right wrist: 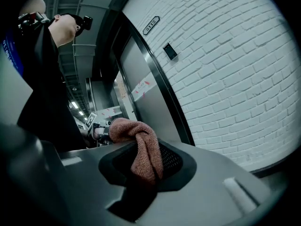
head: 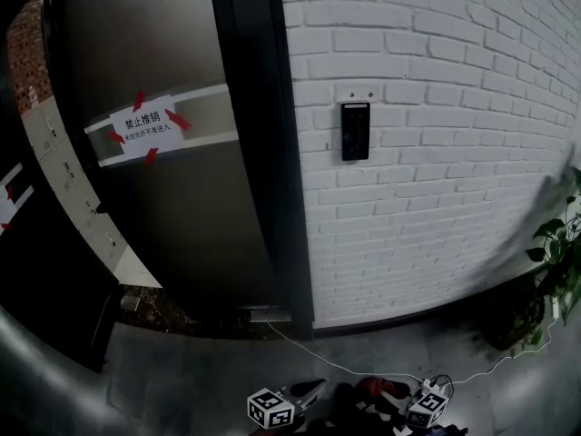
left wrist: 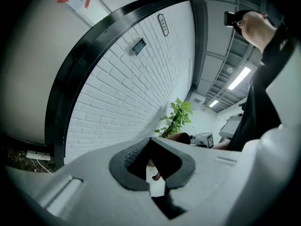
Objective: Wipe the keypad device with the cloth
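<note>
Left gripper view: left gripper (left wrist: 153,166) has its jaws parted and grips nothing; floor shows through the gap. 1 keypad device (left wrist: 138,45) is far up the white brick wall (left wrist: 122,93), with 1 plaque (left wrist: 162,24) beyond it. 1 plant (left wrist: 176,117) stands at the wall's far end, and a person (left wrist: 263,79) is on the right. Right gripper view: right gripper (right wrist: 146,166) is clenched on 1 pinkish cloth (right wrist: 141,147), which bunches above the pads. The keypad device is high on the brick, well apart from the cloth, with the same plaque above it. Head view: the keypad device sits on the wall just right of the dark door frame (head: 272,153), with bare brick on all four sides. 1 taped sign (head: 145,125) is on the glass door to the left. The plant stands at the right edge. 1 white cable (head: 363,363) trails across the floor below the wall. Both grippers are low at the near edge, side by side, well apart from the wall, with open floor between.
</note>
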A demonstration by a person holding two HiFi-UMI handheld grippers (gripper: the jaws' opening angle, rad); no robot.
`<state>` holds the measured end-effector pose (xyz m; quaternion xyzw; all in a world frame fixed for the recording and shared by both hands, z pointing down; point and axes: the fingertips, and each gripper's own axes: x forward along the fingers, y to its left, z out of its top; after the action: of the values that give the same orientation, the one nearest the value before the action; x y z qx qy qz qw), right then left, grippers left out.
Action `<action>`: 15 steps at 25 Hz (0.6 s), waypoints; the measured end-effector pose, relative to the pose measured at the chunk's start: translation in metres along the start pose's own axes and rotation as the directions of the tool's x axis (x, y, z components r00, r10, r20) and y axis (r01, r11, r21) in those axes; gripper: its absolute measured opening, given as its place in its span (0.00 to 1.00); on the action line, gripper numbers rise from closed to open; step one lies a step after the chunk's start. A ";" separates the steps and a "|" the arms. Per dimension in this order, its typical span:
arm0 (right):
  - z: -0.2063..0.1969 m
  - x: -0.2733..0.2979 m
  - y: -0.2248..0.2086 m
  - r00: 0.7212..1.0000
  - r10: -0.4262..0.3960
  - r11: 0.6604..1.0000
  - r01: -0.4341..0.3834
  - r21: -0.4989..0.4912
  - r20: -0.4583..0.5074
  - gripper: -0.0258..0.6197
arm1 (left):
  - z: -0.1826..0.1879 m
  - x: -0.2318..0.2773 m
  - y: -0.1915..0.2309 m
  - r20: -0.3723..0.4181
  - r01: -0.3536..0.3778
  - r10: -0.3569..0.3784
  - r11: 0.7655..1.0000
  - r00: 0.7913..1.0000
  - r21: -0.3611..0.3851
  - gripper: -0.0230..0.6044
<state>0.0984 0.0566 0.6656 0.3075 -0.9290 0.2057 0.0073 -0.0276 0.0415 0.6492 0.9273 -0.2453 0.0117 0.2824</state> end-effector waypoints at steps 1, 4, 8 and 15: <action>0.001 -0.003 0.004 1.000 -0.006 1.000 0.006 -0.002 0.005 0.18 | -0.002 0.000 -0.005 -0.003 0.008 -0.008 1.000 1.000 0.002 0.04; 0.001 -0.010 0.011 0.999 -0.029 1.000 0.030 -0.009 0.018 0.18 | -0.006 0.000 -0.016 -0.004 0.027 -0.027 1.000 1.000 0.008 0.04; 0.005 -0.012 0.016 0.999 -0.035 0.999 0.036 -0.036 0.024 0.17 | -0.010 0.003 -0.022 0.002 0.033 -0.033 0.999 0.999 0.017 0.04; 0.013 -0.015 0.006 0.999 -0.031 0.999 0.032 -0.040 0.033 0.17 | -0.010 0.022 -0.028 -0.004 0.038 -0.038 0.999 0.999 0.028 0.04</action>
<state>0.1088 0.0646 0.6492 0.3252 -0.9280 0.1820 0.0019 0.0057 0.0574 0.6468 0.9356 -0.2269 0.0115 0.2702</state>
